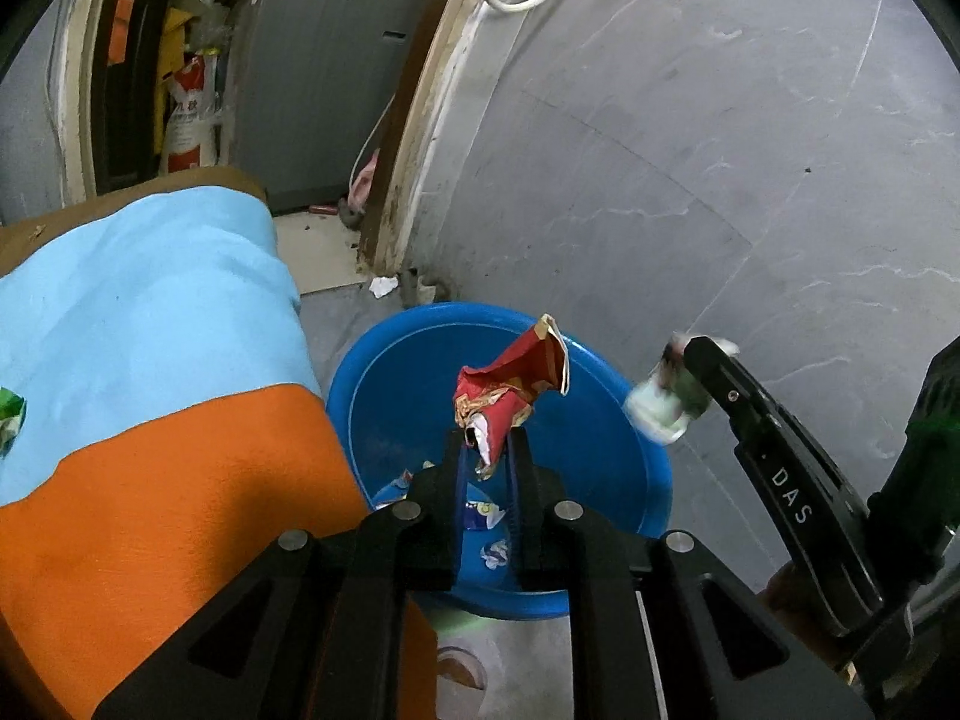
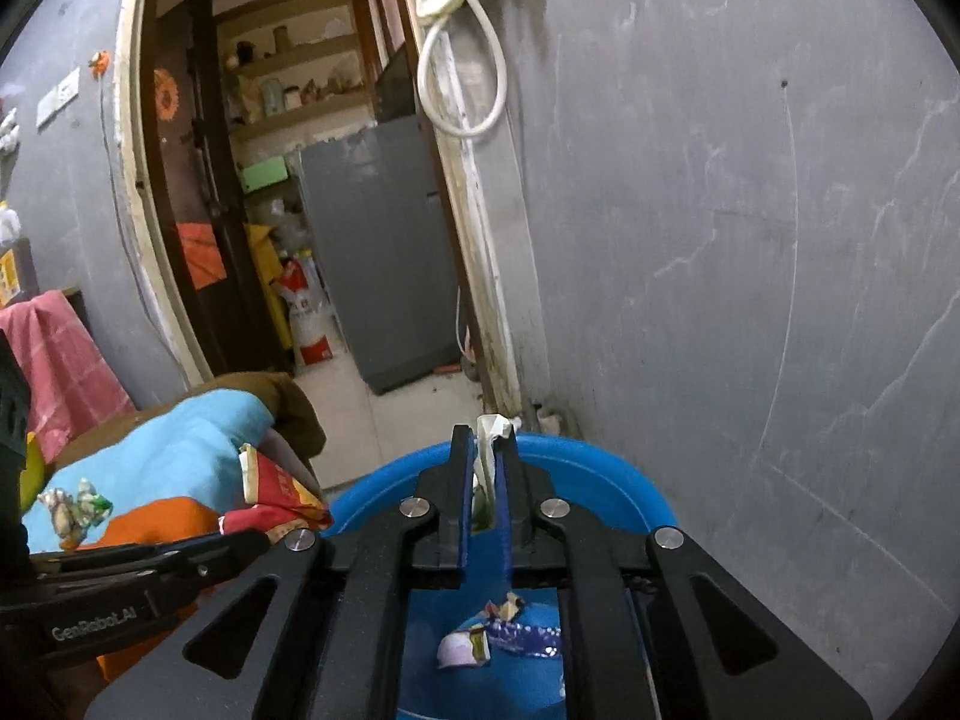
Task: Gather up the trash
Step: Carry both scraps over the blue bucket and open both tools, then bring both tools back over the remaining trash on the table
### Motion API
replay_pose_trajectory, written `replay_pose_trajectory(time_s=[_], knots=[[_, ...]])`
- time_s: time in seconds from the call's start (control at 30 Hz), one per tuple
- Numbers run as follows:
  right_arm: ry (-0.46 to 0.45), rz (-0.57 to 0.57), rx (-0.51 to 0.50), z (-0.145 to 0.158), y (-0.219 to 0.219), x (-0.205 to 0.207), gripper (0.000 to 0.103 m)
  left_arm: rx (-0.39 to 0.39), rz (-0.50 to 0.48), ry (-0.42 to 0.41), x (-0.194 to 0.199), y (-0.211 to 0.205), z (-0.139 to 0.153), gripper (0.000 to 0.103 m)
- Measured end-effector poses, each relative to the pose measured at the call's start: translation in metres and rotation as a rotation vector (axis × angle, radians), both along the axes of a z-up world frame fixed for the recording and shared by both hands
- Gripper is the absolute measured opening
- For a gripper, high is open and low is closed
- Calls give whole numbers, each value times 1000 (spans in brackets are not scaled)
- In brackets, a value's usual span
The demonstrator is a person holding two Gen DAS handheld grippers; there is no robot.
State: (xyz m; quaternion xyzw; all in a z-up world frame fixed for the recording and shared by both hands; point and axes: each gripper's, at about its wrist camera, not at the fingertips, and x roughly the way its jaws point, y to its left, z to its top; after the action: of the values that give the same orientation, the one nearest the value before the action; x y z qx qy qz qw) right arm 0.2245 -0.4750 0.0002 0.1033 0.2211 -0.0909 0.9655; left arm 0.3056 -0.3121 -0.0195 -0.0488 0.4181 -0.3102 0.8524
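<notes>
this looks like the drop-off step: both hands have carried a piece of trash to the blue basin (image 1: 606,396) that stands on the floor by the grey wall (image 1: 720,180), beside a bed covered in a light-blue and orange blanket (image 1: 150,360). the left gripper (image 1: 489,450) is nearly closed, pinching a crumpled red snack wrapper (image 1: 510,384) that sticks up past its tips and hangs over the basin's inside. the right gripper (image 2: 485,480) is likewise almost shut on a pale, greenish-white wrapper (image 2: 489,435); seen from the left, that wrapper (image 1: 660,402) sits at the basin's right rim, perhaps just outside it. scraps (image 2: 498,639) already lie in the bottom. next, i judge, each gripper must let go over the opening, the right one nudged inward first so its piece does not fall on the floor. another green wrapper (image 2: 75,507) is left on the blanket.
</notes>
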Motion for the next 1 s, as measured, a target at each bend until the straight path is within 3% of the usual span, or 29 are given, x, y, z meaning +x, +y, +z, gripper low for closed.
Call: replay_pose_trajectory(time_s=[0.17, 0.23, 0.3, 0.47, 0.67, 0.8, 1.0], knots=[[17, -4, 9, -2, -2, 2, 13, 10, 0, 0, -3, 1, -2, 10], [13, -5, 7, -1, -3, 2, 22, 11, 4, 0, -4, 0, -2, 11], [7, -4, 6, -1, -3, 2, 22, 6, 9, -3, -5, 3, 0, 12], [-18, -4, -4, 1, -1, 0, 22, -6, 43, -48, -10, 18, 9, 26], [-70, -1, -20, 10, 7, -4, 24, -4, 106, -138, -18, 43, 27, 35], [-105, 7, -41, 16, 17, -6, 43, -5, 169, -206, -25, 65, 40, 43], [-148, 51, -68, 29, 41, -6, 50, -5, 276, -303, -36, 103, 55, 55]])
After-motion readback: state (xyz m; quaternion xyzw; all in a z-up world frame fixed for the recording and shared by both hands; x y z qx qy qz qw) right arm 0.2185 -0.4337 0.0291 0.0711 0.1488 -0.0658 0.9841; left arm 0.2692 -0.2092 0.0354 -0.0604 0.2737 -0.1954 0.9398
